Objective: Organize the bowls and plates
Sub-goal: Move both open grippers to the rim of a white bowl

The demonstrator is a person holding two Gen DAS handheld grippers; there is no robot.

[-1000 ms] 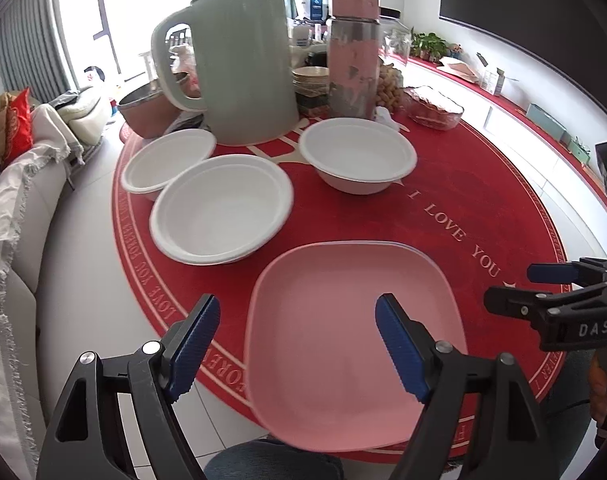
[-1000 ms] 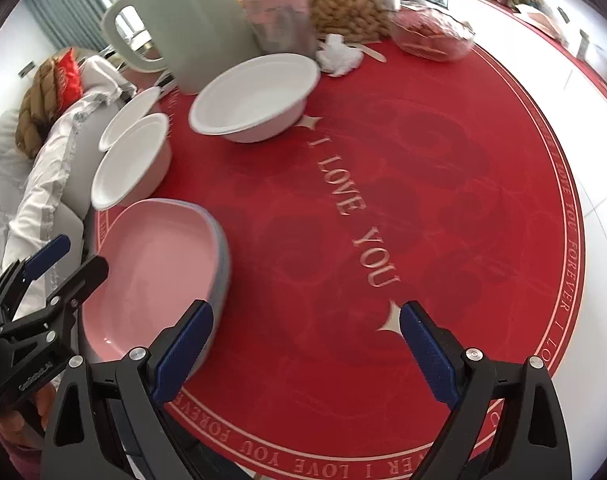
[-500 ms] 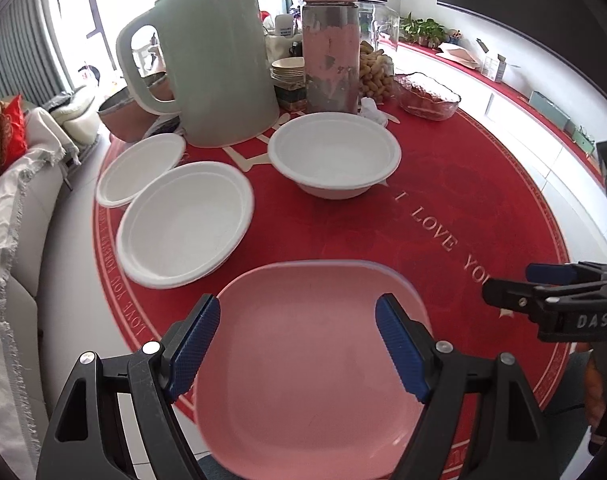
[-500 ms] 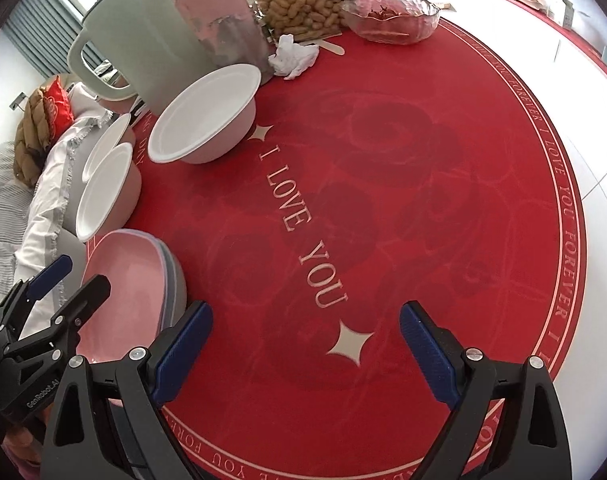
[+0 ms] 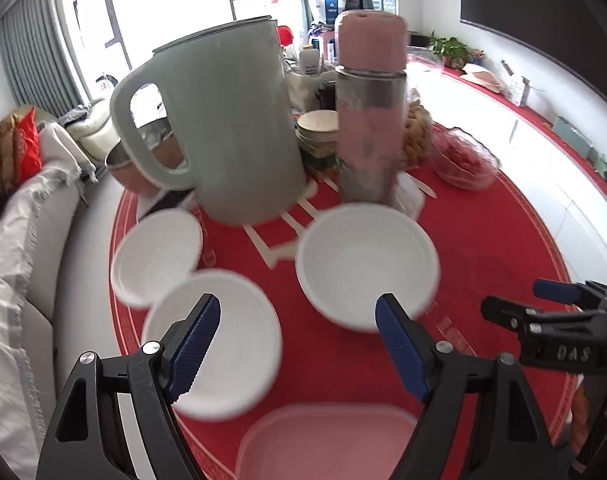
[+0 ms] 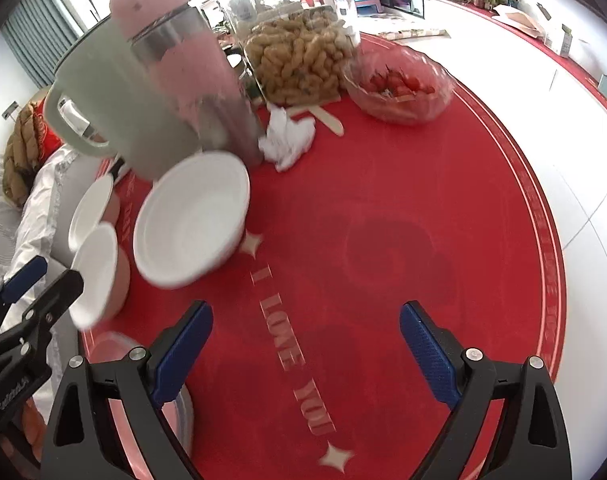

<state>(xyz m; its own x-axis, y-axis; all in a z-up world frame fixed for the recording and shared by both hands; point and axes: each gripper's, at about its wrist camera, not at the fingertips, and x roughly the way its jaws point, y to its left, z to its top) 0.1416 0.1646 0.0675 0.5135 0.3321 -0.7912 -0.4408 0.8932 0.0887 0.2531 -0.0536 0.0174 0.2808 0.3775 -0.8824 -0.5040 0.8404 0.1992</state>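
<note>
**Approach to the white bowls; nothing gripped**

The left gripper (image 5: 297,346) is held with fingers apart and empty above the table edge; the right gripper (image 6: 305,354) is likewise spread and empty. The pink plate (image 5: 327,440) lies at the near edge. Three white bowls are noted: the large bowl (image 5: 365,266) by the flask (image 5: 371,120), the near-left bowl (image 5: 223,344), and the small bowl (image 5: 157,254) touching it. Stacking is judged not yet begun; a rim must be straddled next.
</note>
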